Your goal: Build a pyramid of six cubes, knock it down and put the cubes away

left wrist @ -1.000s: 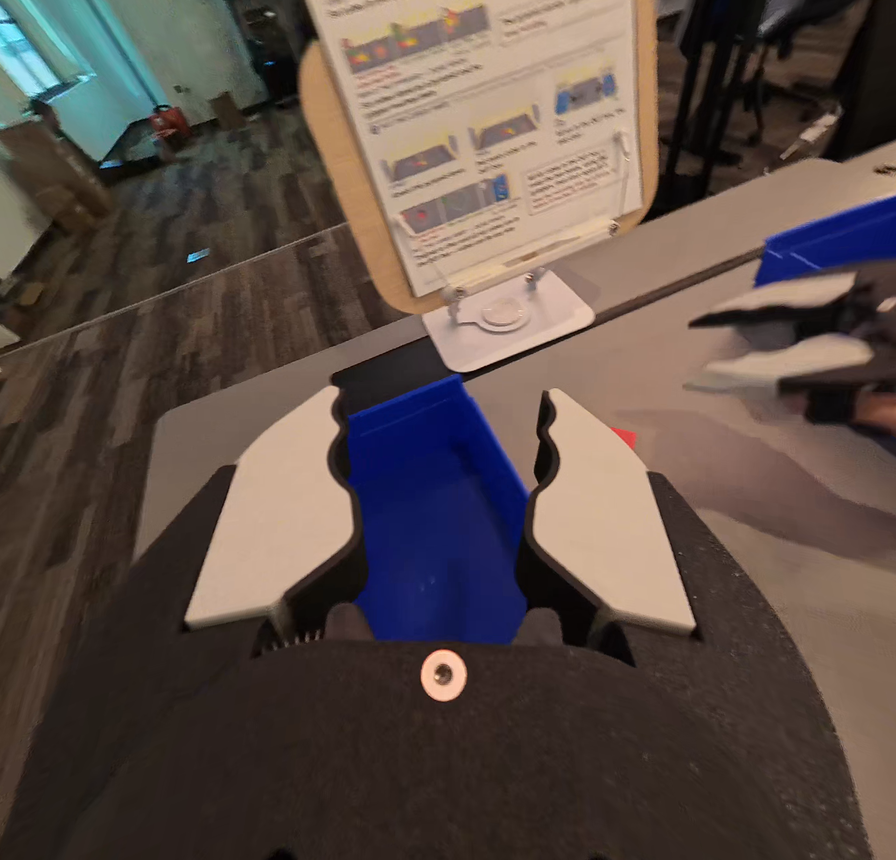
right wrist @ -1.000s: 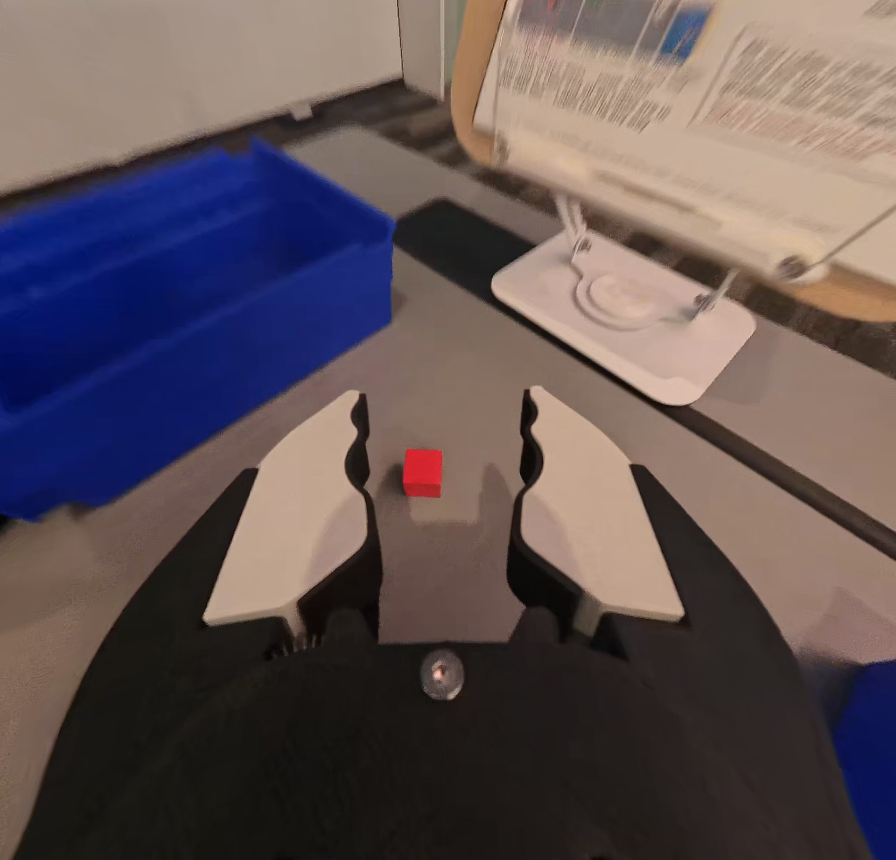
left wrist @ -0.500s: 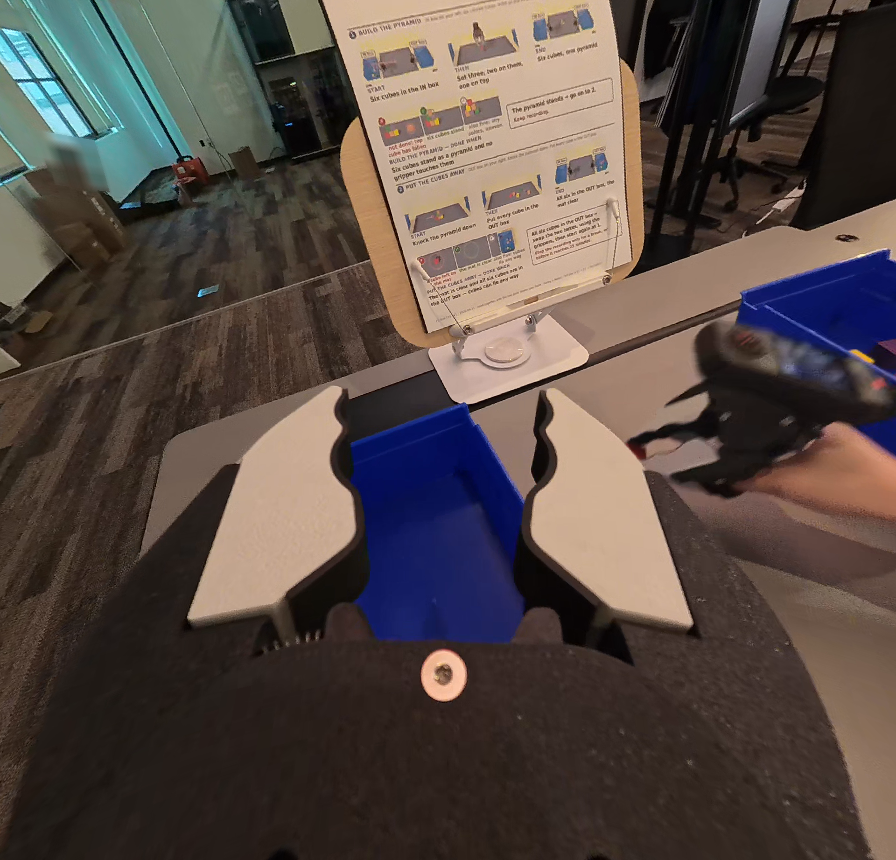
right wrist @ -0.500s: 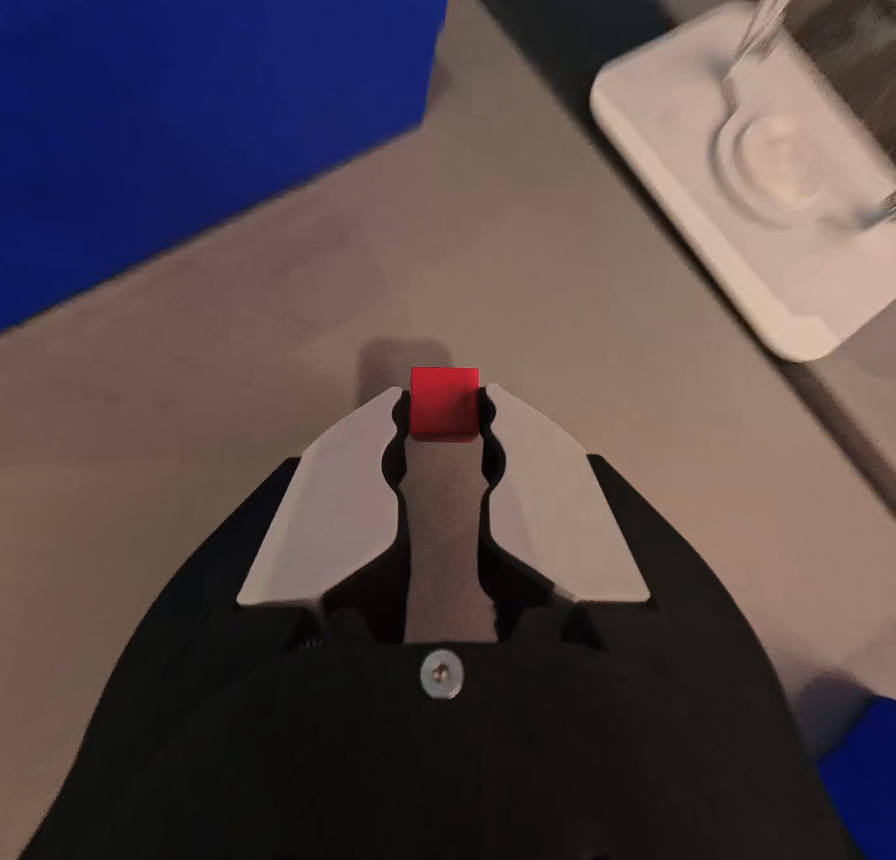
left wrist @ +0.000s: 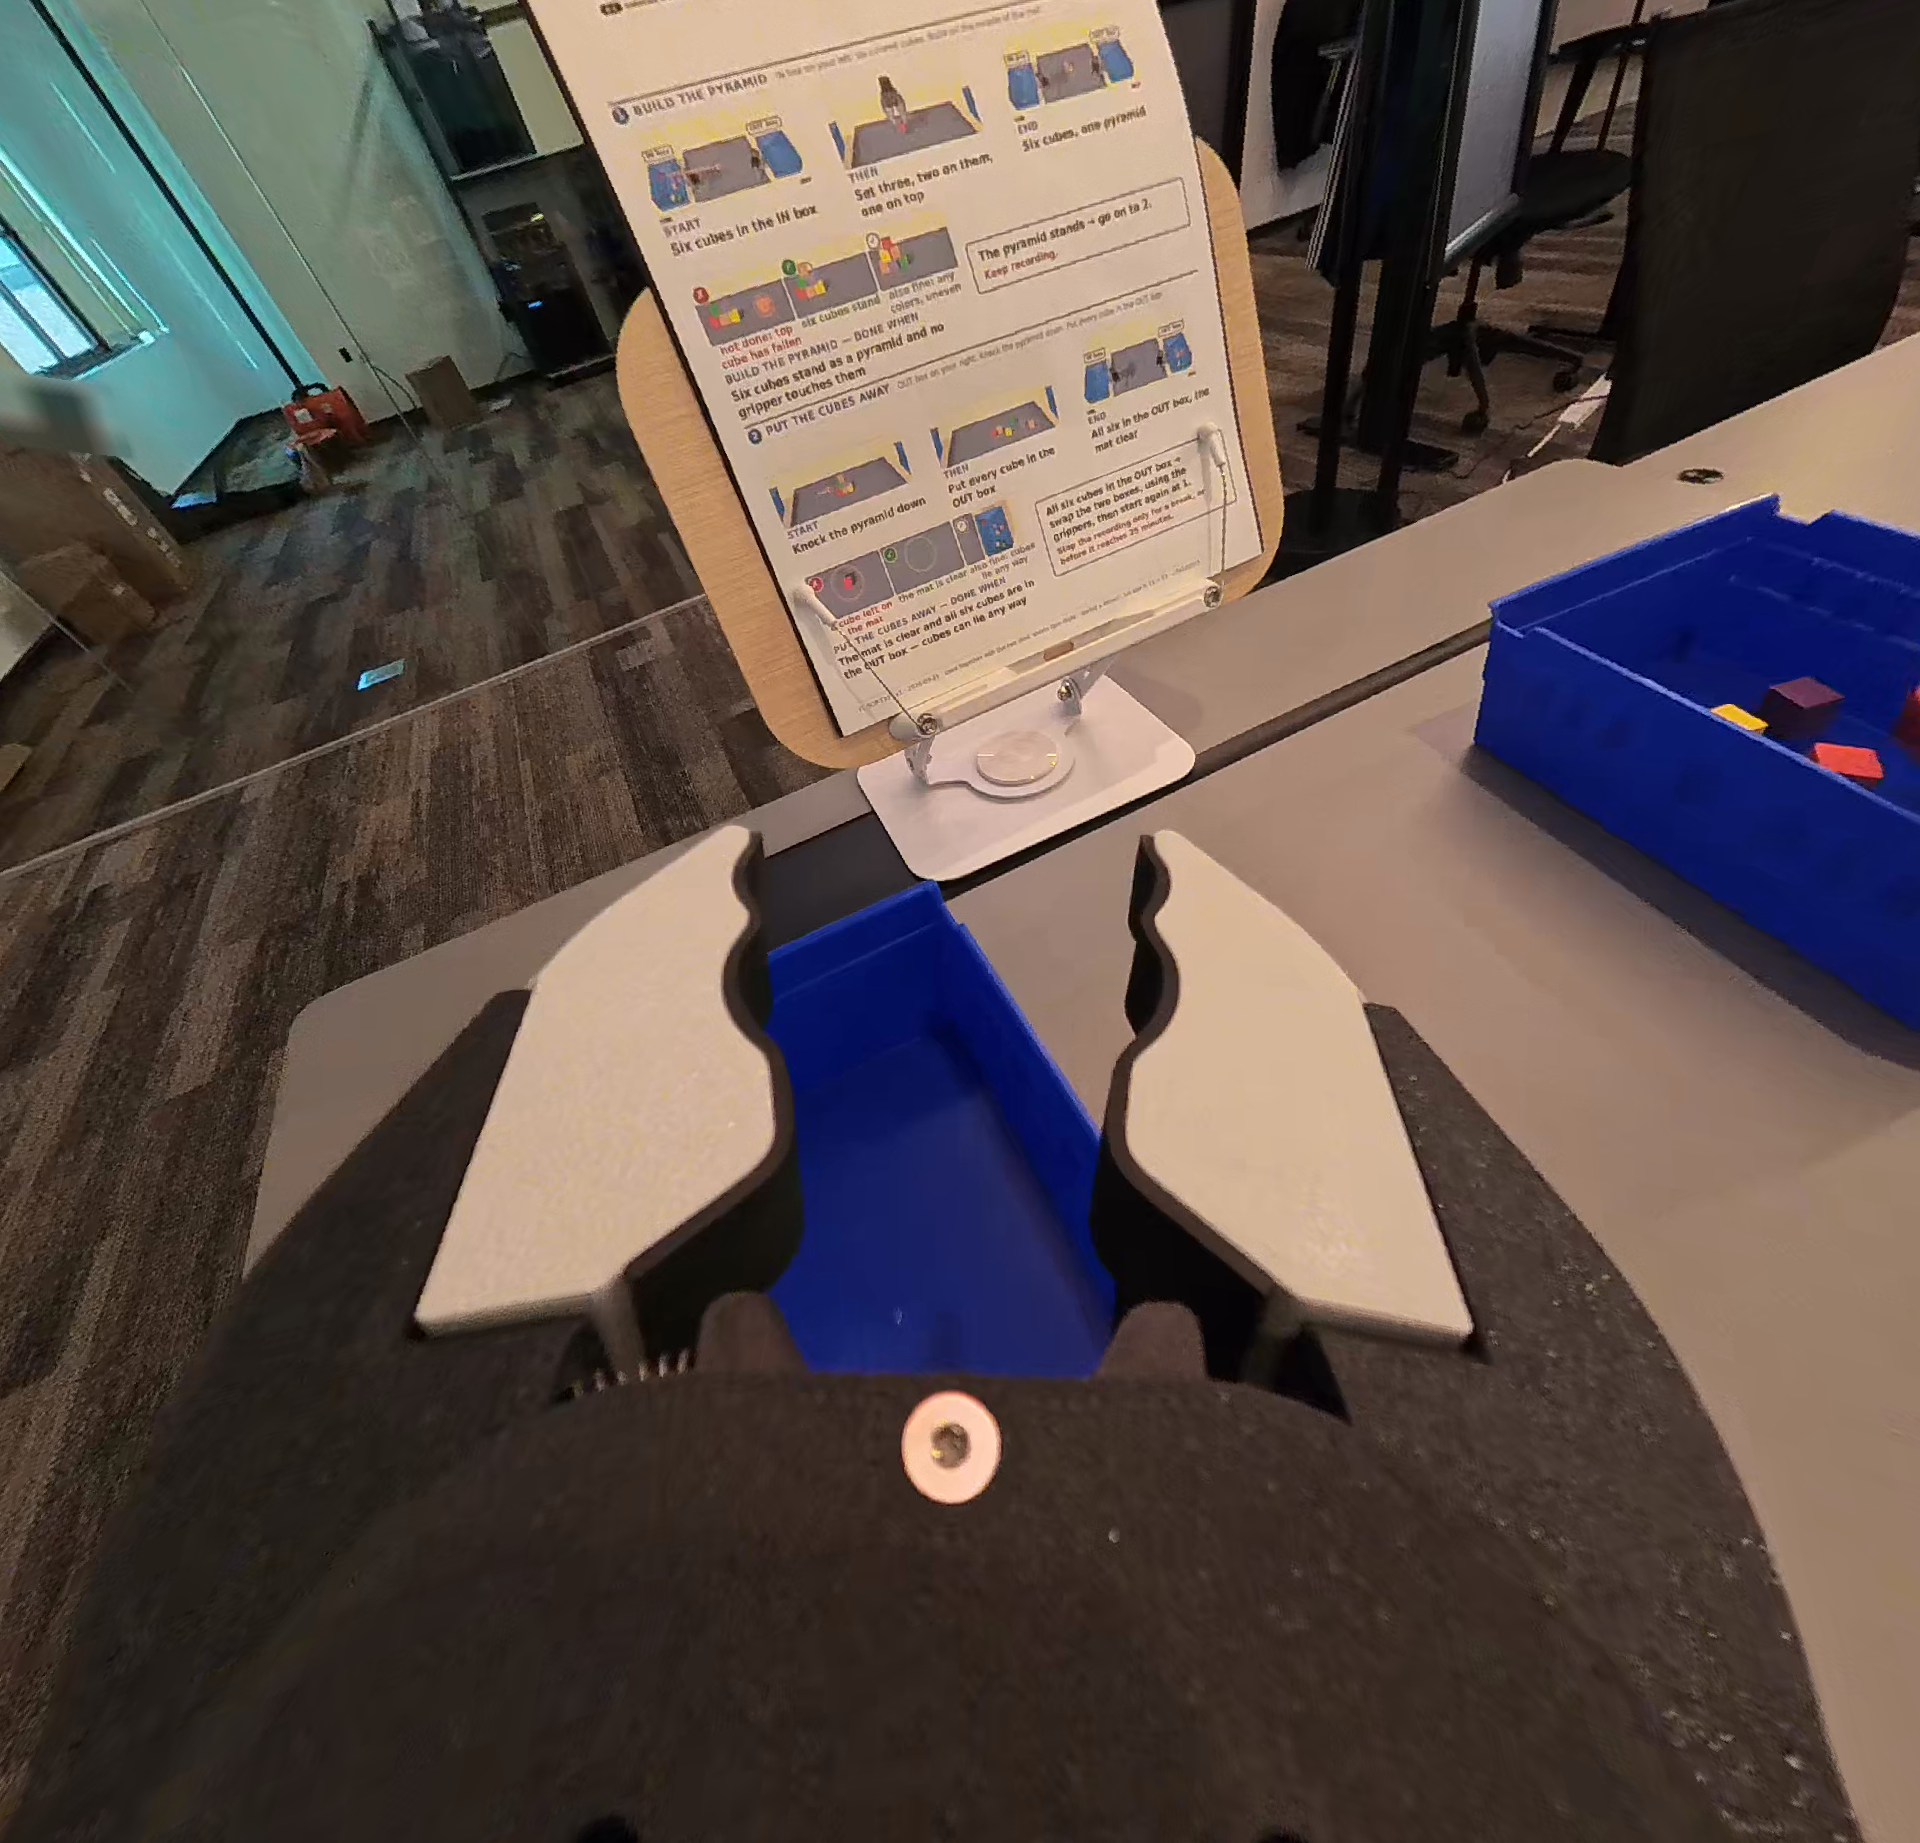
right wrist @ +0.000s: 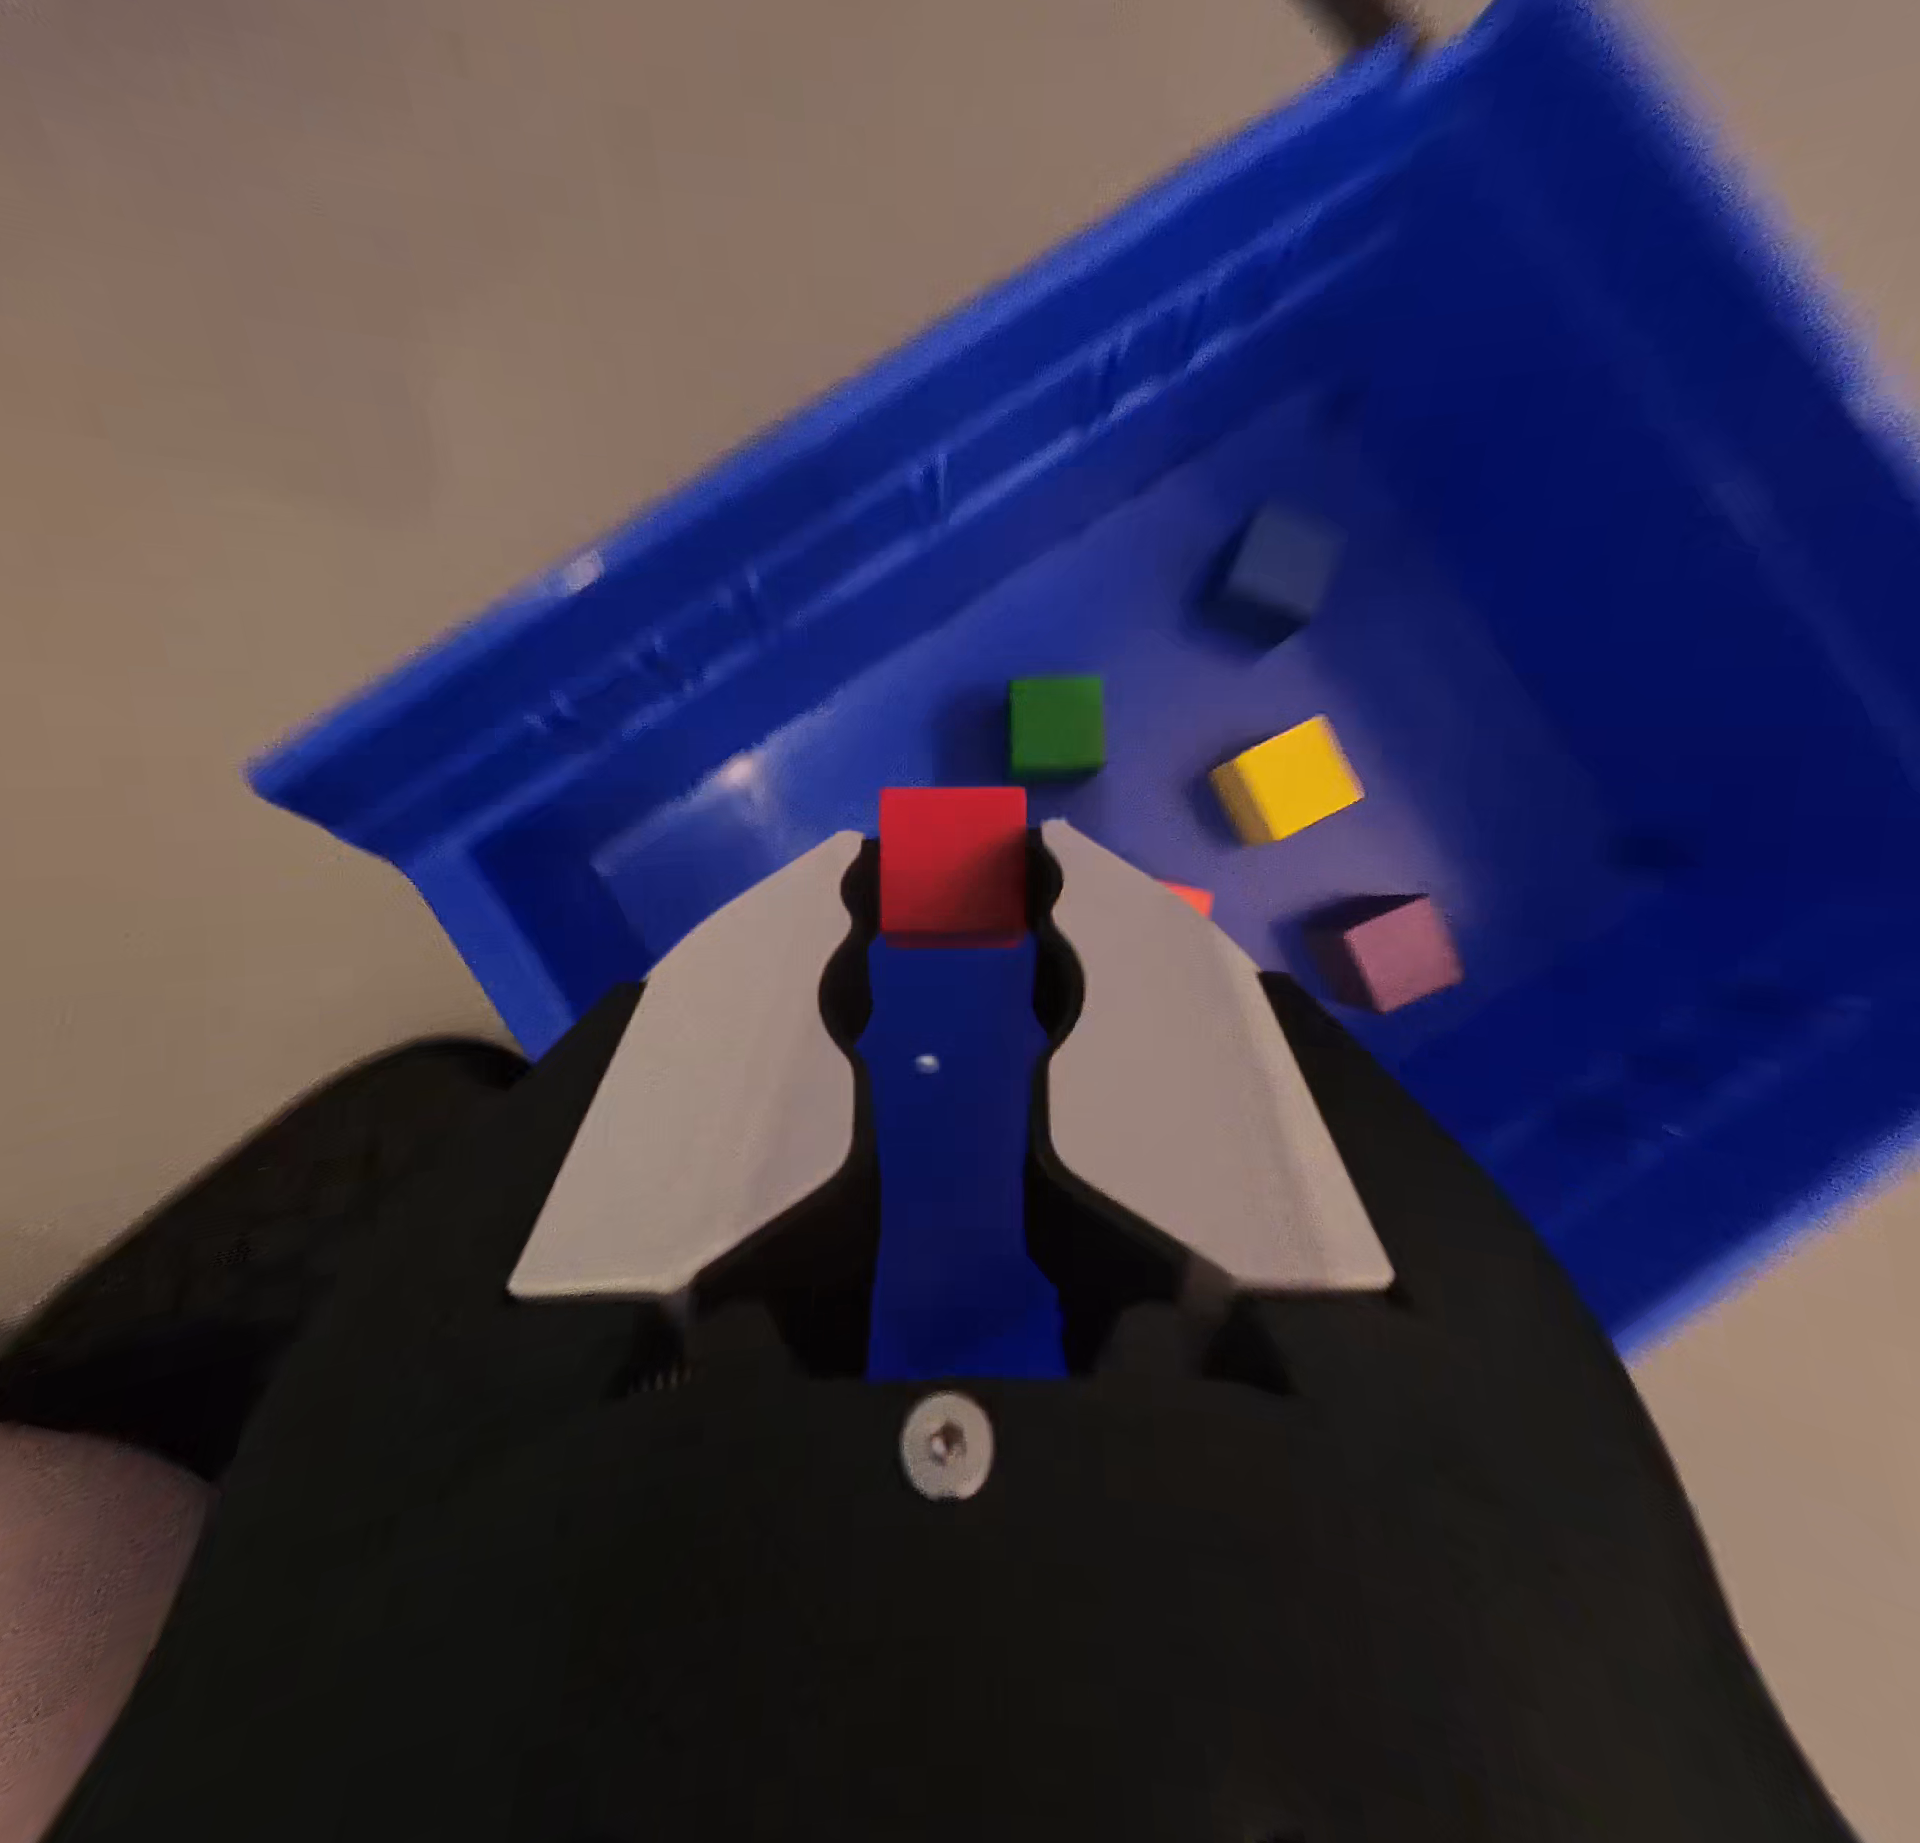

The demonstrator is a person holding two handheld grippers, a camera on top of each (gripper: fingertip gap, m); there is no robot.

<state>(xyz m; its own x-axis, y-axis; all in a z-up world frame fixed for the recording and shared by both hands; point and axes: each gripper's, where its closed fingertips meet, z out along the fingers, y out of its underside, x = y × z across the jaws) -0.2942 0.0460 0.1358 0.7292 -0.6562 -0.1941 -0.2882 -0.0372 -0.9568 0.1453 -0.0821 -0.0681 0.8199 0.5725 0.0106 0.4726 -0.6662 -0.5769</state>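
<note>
The left gripper (left wrist: 940,946) hangs spread and unladen above its bare bin (left wrist: 935,1149). The right gripper (right wrist: 951,848) pinches the red cube (right wrist: 951,863) over the bin (right wrist: 1558,287); release gently, clear of the green cube (right wrist: 1055,723) at one o'clock.

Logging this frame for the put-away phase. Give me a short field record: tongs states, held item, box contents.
left tongs: open, empty, above the empty blue box
right tongs: shut on red cube, over the other blue box
cubes in that box: green cube, yellow cube, purple cube, blue cube, orange-red cube partly hidden
stage: sixth cube not yet released
</note>
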